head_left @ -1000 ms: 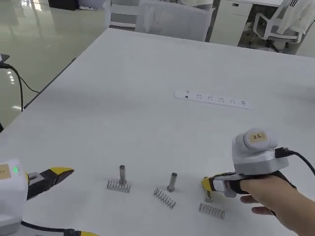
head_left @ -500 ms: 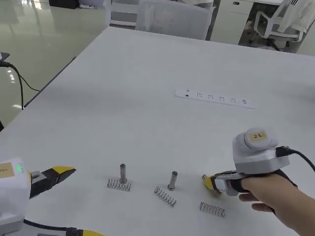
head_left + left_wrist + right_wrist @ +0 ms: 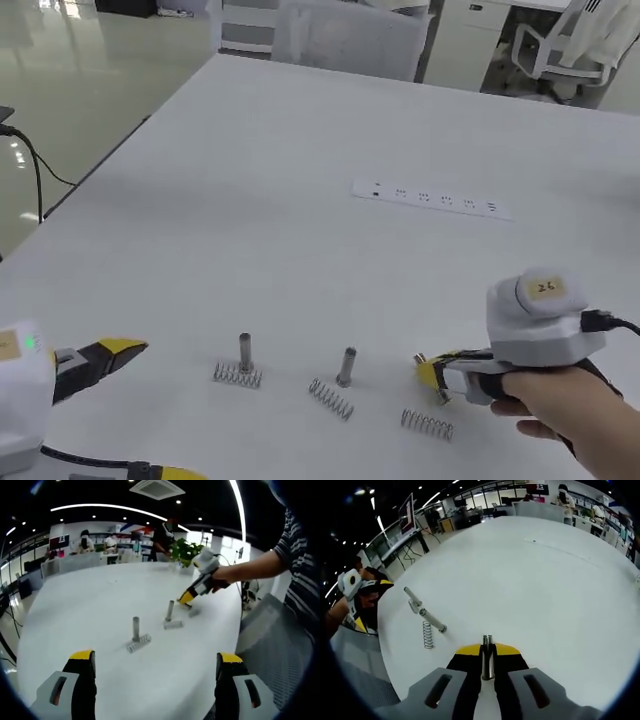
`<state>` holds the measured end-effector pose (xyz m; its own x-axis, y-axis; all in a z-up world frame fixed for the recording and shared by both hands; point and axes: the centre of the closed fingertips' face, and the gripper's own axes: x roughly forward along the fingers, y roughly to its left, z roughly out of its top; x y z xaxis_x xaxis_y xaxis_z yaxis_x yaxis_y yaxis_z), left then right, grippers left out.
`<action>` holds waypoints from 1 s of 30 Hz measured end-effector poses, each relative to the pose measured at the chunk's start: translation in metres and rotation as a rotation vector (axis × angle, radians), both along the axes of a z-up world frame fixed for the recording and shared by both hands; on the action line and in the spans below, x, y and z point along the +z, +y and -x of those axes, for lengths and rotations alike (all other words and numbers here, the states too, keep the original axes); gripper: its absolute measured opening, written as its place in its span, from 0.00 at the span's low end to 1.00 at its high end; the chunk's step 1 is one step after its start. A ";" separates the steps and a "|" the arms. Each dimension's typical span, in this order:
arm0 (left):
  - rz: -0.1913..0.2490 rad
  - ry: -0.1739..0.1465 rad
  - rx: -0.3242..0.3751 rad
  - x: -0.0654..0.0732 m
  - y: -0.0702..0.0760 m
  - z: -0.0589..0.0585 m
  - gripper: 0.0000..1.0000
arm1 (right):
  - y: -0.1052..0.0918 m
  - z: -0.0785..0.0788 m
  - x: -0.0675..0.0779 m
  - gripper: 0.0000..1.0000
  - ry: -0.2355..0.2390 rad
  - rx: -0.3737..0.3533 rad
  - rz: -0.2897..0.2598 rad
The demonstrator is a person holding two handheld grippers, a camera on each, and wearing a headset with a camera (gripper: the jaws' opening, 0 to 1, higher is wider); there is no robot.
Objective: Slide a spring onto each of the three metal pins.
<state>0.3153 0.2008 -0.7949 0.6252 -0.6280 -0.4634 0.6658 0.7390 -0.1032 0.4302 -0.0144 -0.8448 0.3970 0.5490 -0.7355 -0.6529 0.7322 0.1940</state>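
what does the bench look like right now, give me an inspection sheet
surface: white table, no marks seen
job's things: left pin and middle pin stand upright and bare; third pin is in the right tongs; left spring, middle spring and right spring lie flat, none on a pin
clutter: power strip
grippers: left tongs open, clear of the pins; right tongs shut on the third pin
cables: floor cable left of the table; lead on the right tongs
surroundings: office chairs, glossy floor

A round yellow sticker (image 3: pixel 545 288) atop the right claw (image 3: pixel 430 372) reads "26".
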 end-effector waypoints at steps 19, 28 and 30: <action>-0.006 -0.007 -0.006 0.005 -0.001 0.000 0.98 | 0.005 0.004 0.018 0.05 -0.088 0.028 -0.042; -0.009 -0.011 -0.005 0.007 -0.001 0.000 0.98 | 0.002 0.014 0.020 0.05 -0.133 0.058 -0.016; -0.007 -0.009 -0.006 0.006 -0.001 0.001 0.98 | 0.000 0.015 0.020 0.05 -0.139 0.062 -0.007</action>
